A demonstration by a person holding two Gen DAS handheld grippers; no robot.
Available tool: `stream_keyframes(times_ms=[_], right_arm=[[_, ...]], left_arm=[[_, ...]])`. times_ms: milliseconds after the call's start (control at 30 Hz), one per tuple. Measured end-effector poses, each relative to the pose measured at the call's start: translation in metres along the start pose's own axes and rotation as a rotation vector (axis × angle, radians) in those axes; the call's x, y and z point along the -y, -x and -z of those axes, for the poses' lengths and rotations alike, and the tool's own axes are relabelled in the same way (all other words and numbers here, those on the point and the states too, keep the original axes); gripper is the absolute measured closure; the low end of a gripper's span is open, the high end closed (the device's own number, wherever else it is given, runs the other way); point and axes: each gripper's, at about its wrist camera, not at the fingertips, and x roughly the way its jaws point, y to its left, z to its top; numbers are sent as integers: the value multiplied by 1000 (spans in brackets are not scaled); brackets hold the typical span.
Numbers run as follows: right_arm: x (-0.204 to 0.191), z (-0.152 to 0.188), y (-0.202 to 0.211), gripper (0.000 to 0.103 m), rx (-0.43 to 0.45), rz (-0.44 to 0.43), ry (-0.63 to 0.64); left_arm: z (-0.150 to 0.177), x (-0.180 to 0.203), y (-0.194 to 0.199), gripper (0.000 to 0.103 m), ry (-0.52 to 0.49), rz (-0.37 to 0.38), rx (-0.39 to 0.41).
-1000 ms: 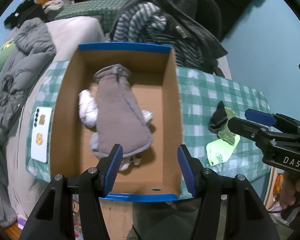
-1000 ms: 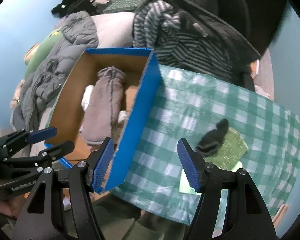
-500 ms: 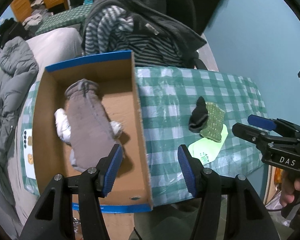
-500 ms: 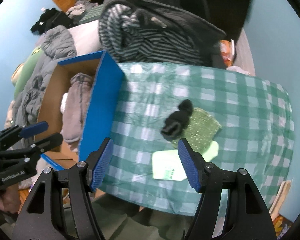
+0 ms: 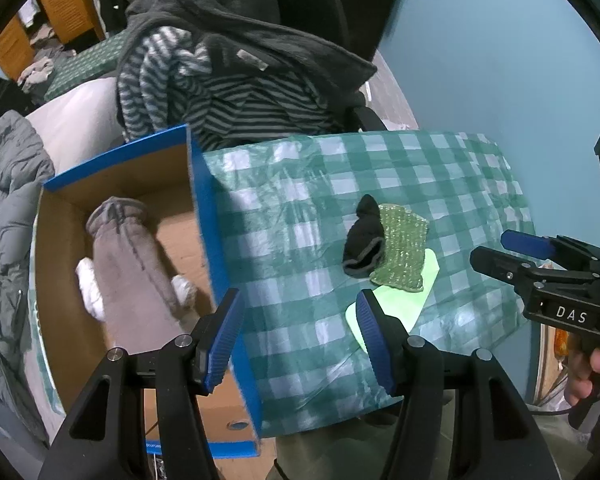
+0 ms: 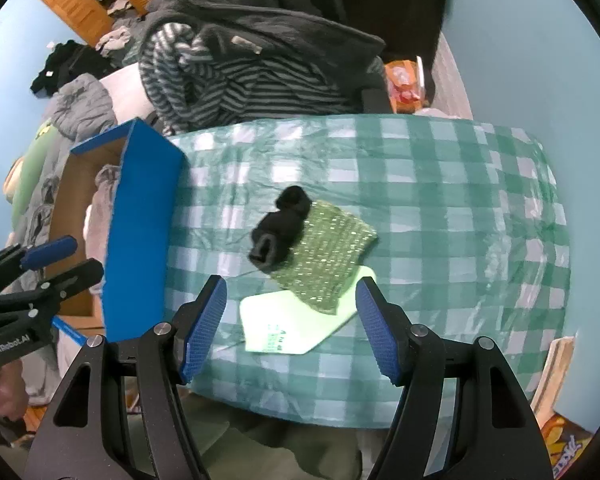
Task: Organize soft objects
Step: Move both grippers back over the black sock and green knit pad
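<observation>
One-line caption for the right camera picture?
Open right gripper hovers over black sock on green knitted cloth, beside blue cardboard box.

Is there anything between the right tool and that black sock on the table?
Nothing visible. The right tool is open, and the sock lies on the green cloth, with only the paper and bare tablecloth nearer the tool.

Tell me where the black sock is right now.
The black sock lies mid-table on the checked cloth, overlapping the green knit cloth's left edge, right of the box.
</observation>
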Motion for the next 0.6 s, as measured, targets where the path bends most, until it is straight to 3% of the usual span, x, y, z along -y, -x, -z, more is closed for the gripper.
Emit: stream_keyframes(times_ms=[600], right_arm=[[53, -3, -33, 35, -33, -11, -58]], left_arm=[[-29, 49, -83, 44, -62, 28, -117]])
